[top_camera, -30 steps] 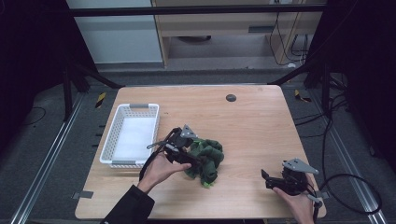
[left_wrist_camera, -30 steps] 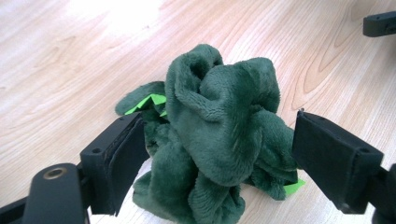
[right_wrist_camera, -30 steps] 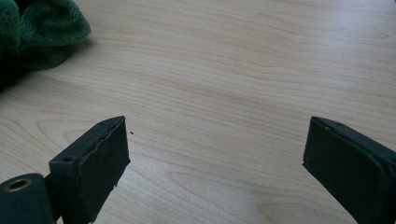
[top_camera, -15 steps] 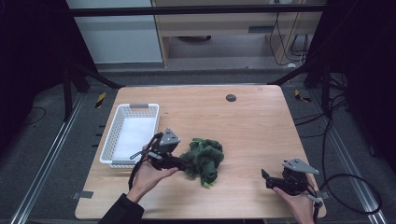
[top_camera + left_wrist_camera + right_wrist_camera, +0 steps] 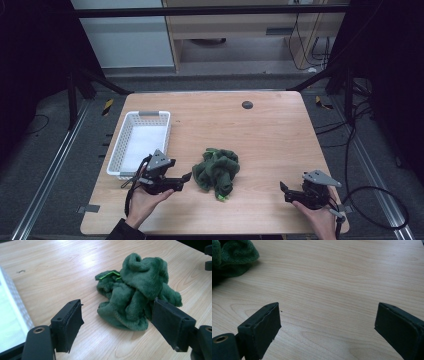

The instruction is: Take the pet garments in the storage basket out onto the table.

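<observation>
Flanking the green cloth [image 5: 216,171]: white basket [image 5: 131,135] left.

Lab: framed rig table [image 5: 280,125], cables [image 5: 370,195]

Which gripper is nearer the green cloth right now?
Left. The left gripper sits just beside the green cloth, jaws open toward it; the right gripper rests farther off near the table's corner.

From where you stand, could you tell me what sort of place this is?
Probably a lab recording station: a wooden table on a dark floor with metal rails, trailing cables, and a white basket and green cloth laid out.
</observation>
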The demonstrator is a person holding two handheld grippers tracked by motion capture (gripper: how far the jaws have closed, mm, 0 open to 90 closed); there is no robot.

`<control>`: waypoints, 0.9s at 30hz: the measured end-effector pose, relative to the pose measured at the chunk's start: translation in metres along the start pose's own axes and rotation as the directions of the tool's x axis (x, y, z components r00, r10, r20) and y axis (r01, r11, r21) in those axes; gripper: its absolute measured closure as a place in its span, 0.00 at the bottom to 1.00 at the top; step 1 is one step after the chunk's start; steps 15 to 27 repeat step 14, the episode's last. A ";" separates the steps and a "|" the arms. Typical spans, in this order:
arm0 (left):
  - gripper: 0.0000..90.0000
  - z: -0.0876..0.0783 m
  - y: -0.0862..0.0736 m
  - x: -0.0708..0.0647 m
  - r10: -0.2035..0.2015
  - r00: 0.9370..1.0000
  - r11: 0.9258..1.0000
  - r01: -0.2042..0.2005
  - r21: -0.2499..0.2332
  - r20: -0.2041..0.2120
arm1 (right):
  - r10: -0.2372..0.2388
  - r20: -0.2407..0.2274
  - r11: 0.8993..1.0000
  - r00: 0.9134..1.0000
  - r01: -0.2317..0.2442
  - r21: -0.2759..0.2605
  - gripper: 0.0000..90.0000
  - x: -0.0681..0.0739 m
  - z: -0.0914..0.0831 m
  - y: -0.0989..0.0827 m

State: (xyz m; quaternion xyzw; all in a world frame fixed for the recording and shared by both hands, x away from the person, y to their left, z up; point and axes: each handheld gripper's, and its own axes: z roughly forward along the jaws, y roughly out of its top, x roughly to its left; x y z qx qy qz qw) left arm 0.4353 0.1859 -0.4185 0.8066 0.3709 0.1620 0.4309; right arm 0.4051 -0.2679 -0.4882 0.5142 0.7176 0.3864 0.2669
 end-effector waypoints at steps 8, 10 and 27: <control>0.27 -0.009 -0.026 0.003 -0.018 1.000 1.000 0.018 0.007 -0.024 | -0.010 0.002 1.000 1.000 0.010 -0.003 0.07 0.001 -0.001 -0.001; 0.27 -0.009 -0.033 0.003 -0.021 0.999 1.000 0.021 0.015 -0.029 | -0.003 -0.003 1.000 1.000 0.003 0.000 0.07 0.002 -0.002 -0.001; 0.27 -0.012 -0.043 0.004 -0.011 0.999 1.000 0.012 0.026 -0.039 | -0.014 0.001 1.000 1.000 0.014 -0.006 0.07 0.002 -0.002 -0.001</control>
